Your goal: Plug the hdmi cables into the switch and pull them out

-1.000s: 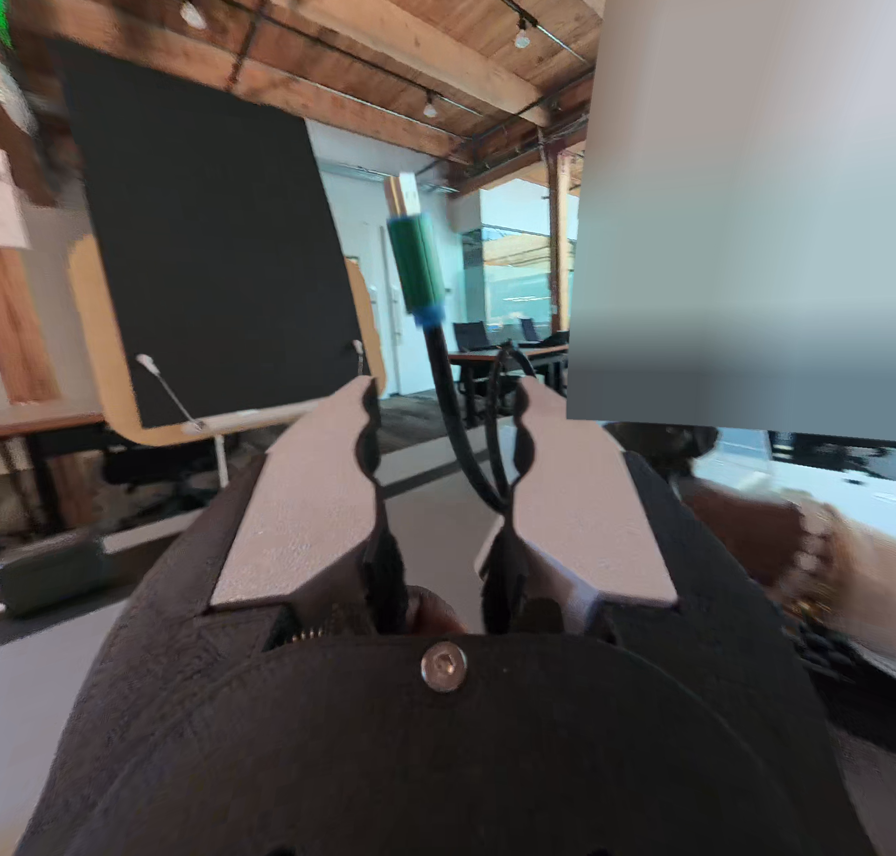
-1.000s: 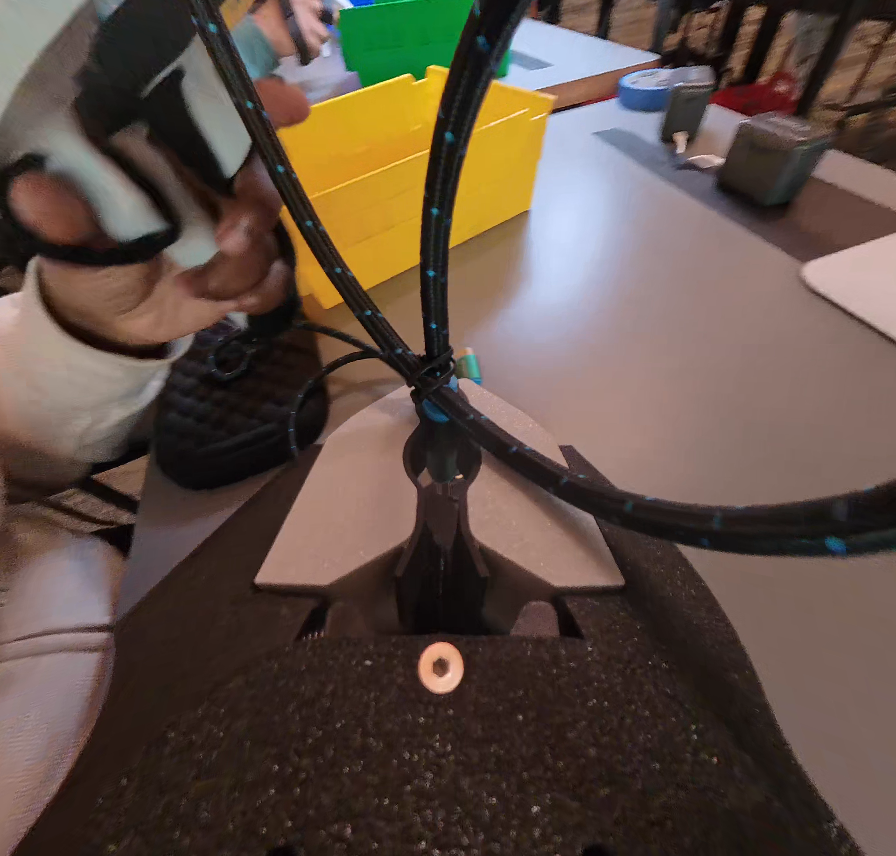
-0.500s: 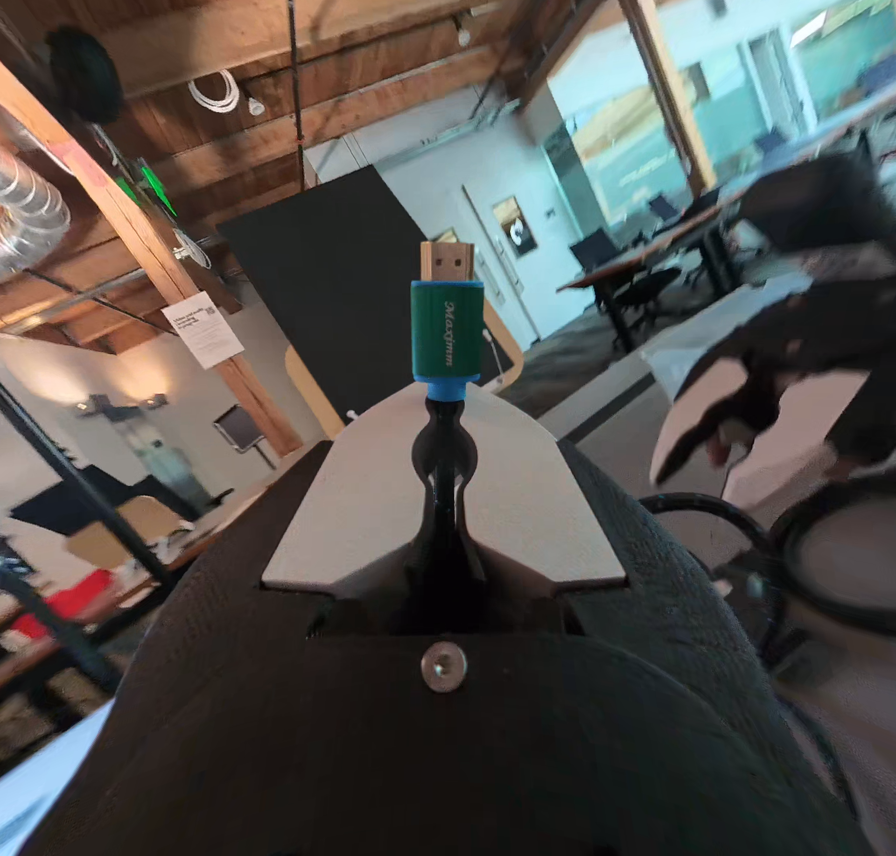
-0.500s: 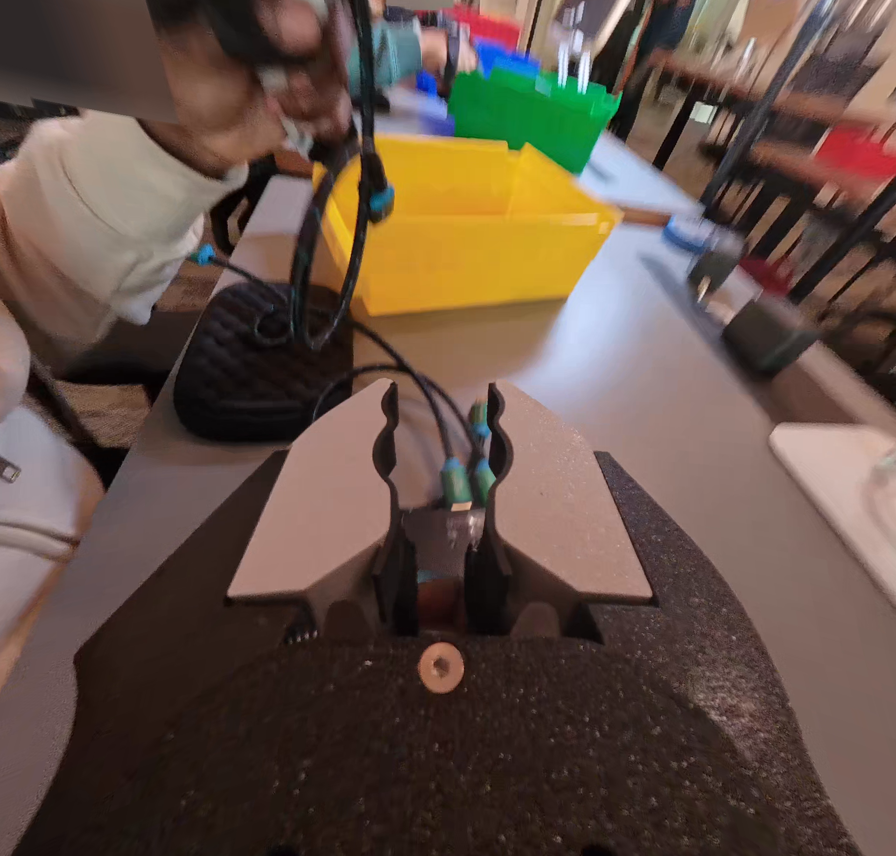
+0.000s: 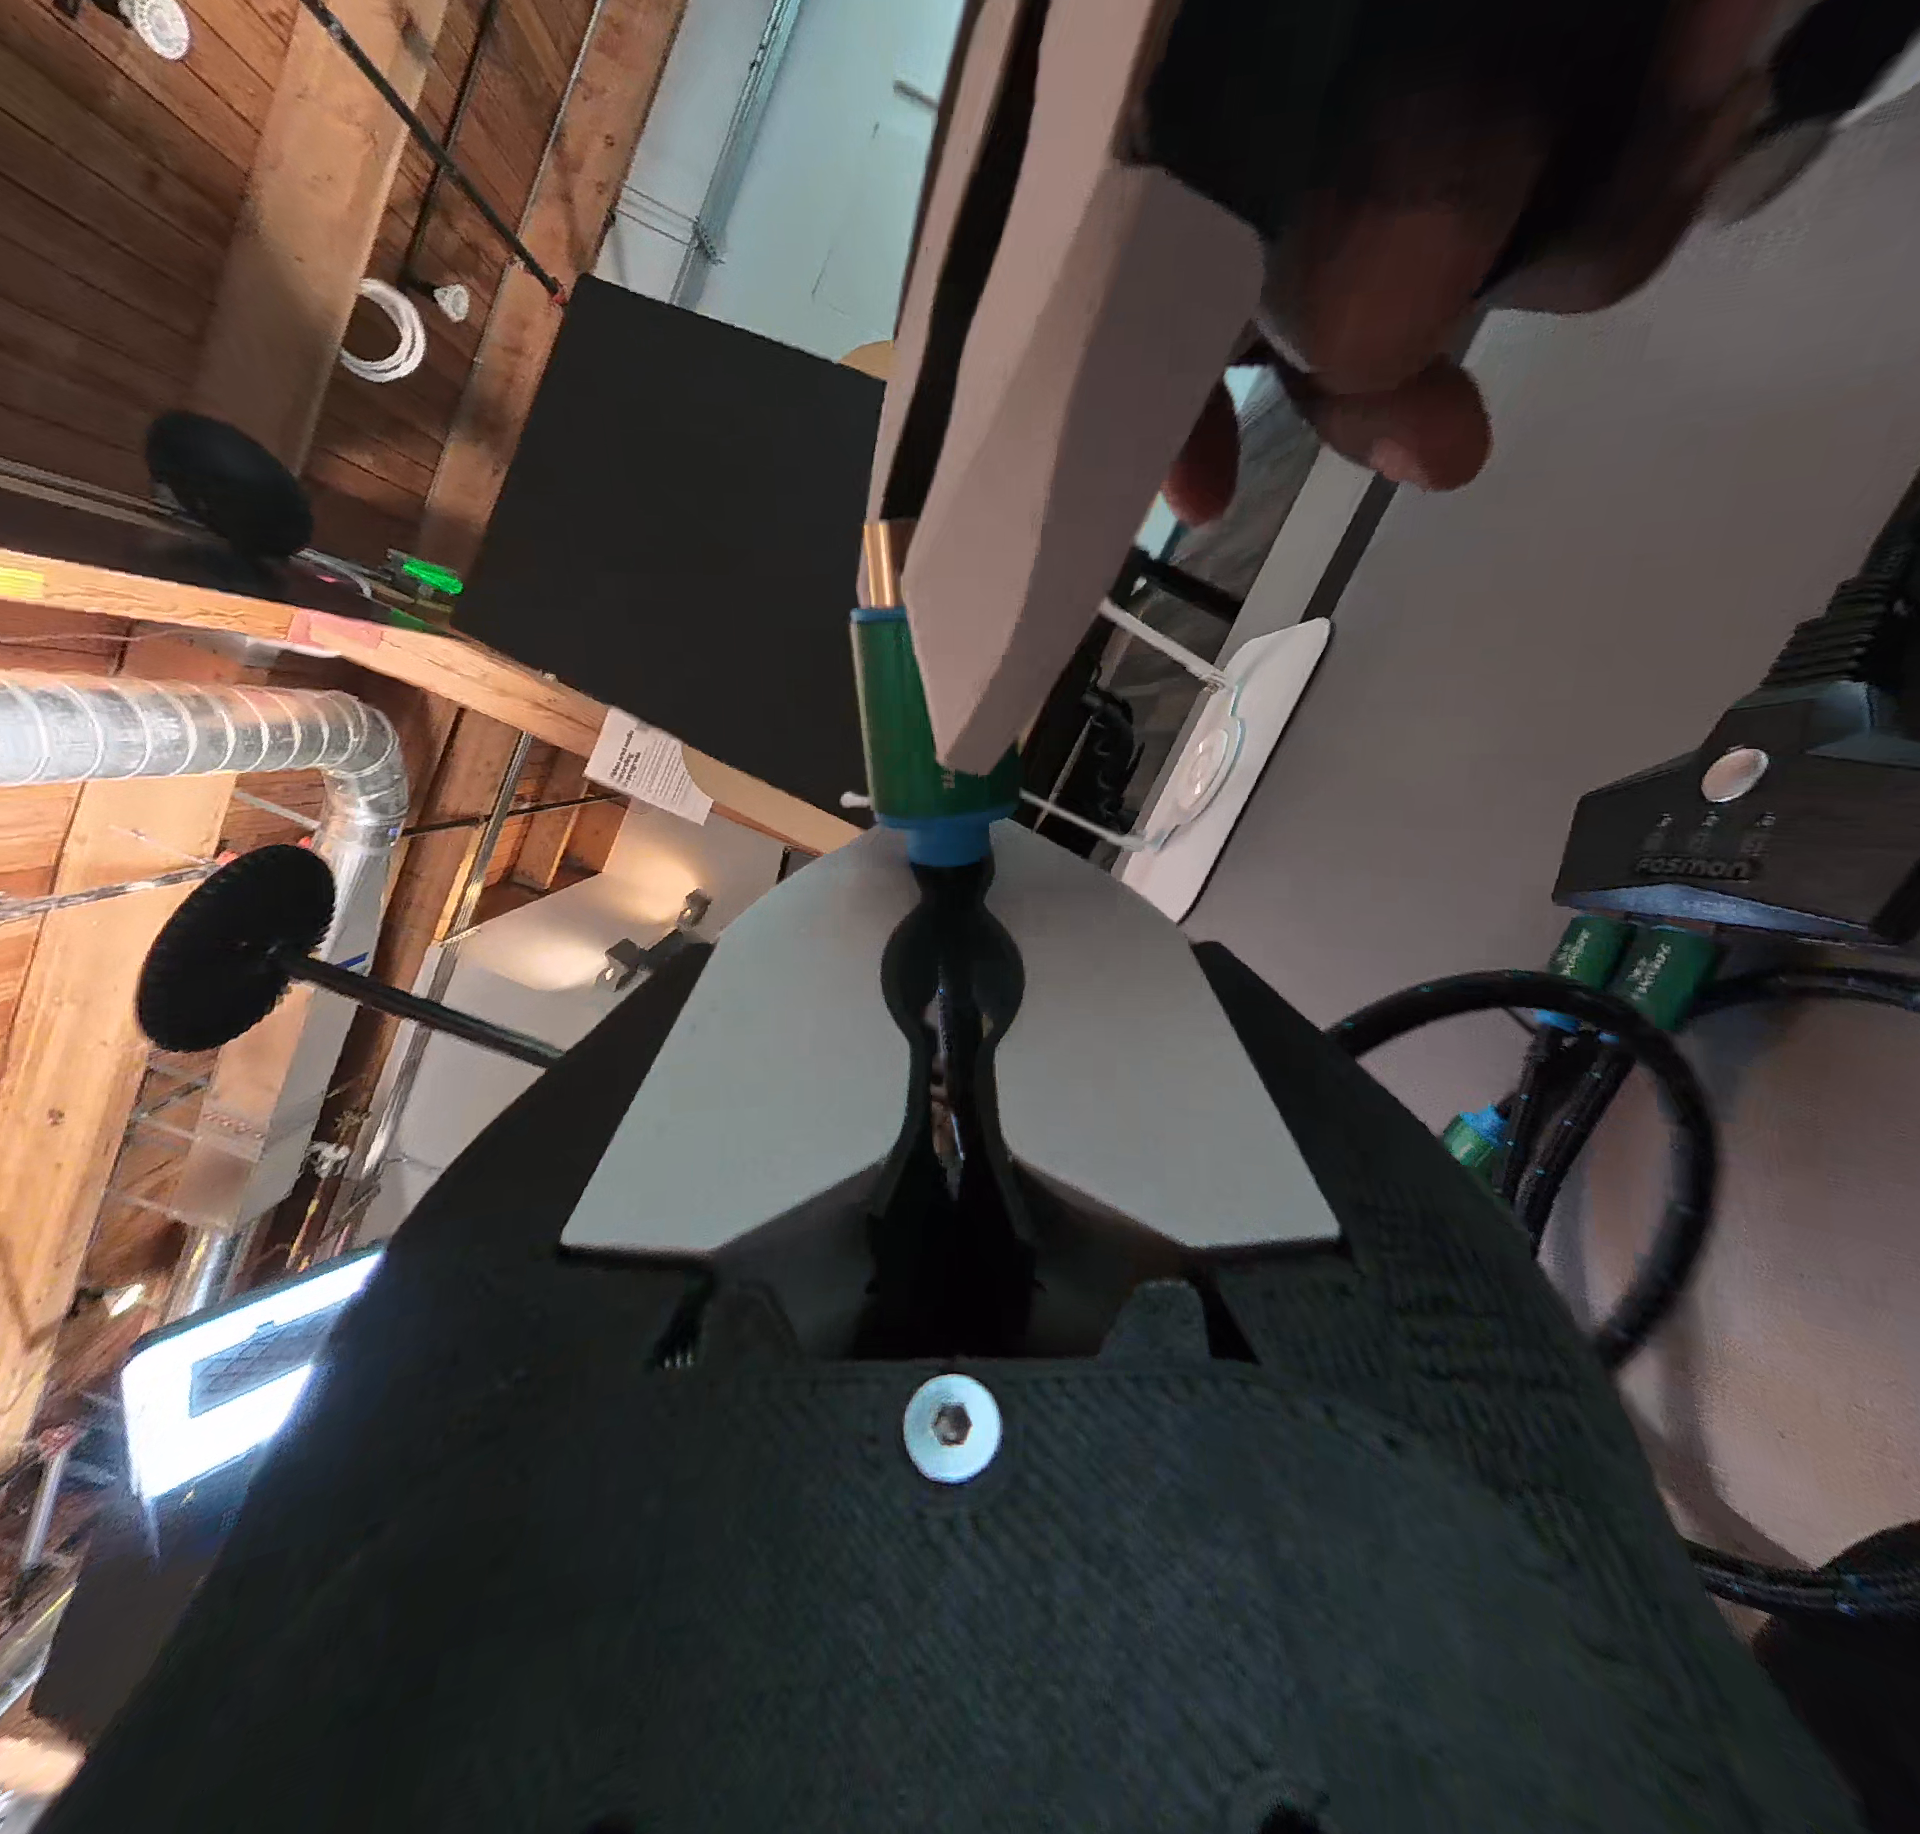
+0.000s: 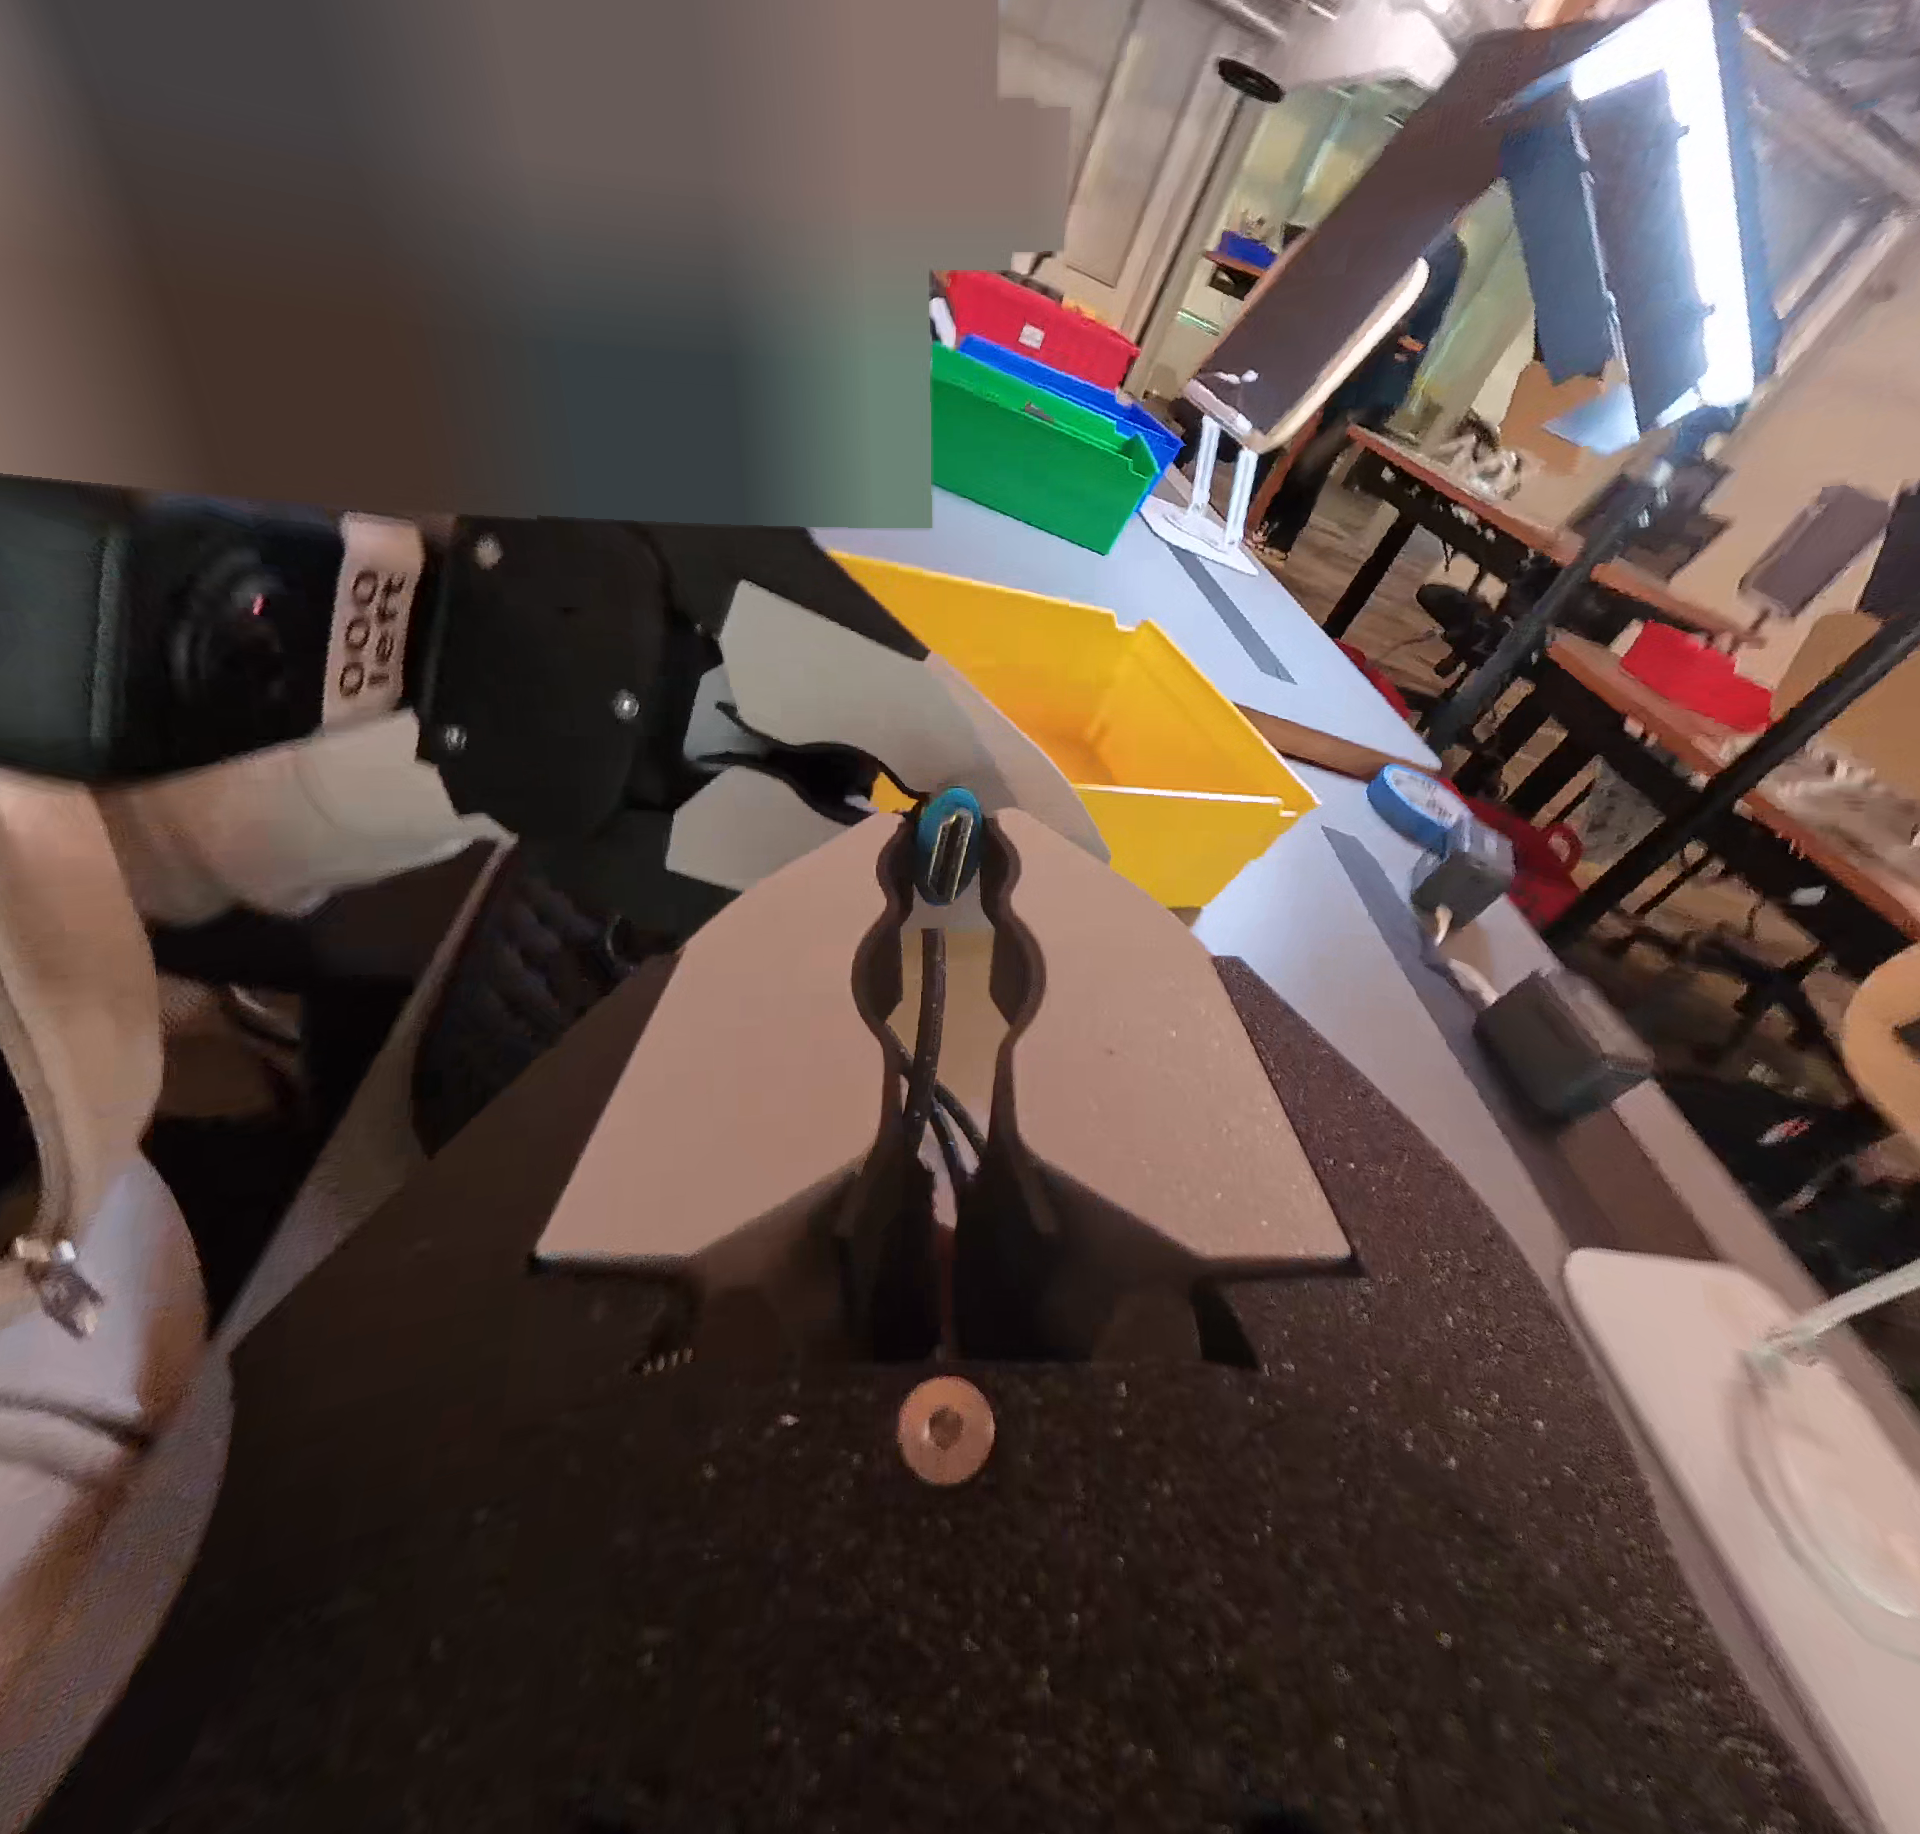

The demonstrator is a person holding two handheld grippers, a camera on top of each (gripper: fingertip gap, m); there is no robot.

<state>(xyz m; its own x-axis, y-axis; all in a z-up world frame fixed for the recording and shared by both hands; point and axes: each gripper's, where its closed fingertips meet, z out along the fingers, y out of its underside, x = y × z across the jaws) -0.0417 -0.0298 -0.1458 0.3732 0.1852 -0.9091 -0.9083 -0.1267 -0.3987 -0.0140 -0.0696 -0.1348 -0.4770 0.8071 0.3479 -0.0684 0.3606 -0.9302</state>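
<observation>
My left gripper (image 5: 945, 849) is shut on a black braided HDMI cable just behind its green plug (image 5: 894, 724), which sticks out past the fingertips with its copper end bare. The right gripper's grey fingers (image 5: 1039, 413) reach in from above and close over that plug. In the right wrist view my right gripper (image 6: 948, 839) grips the plug (image 6: 948, 854), seen end-on, and the left gripper (image 6: 862, 771) comes in from the left. The black switch (image 5: 1756, 808) lies on the grey table with two green plugs (image 5: 1621, 963) in it.
A yellow bin (image 6: 1122, 745) stands just beyond the grippers, with green (image 6: 1029, 454) and red bins farther back. A blue tape roll (image 6: 1403, 797) and small dark boxes (image 6: 1558, 1046) sit right. Cable loops (image 5: 1662, 1161) and a loose green plug (image 5: 1470, 1140) lie below the switch. Some 5 cm of space lies between my two pairs of fingers.
My left gripper closed on the cable behind the plug, then rolled over. My right gripper let go of the cable, opened, then came up and closed on the plug.
</observation>
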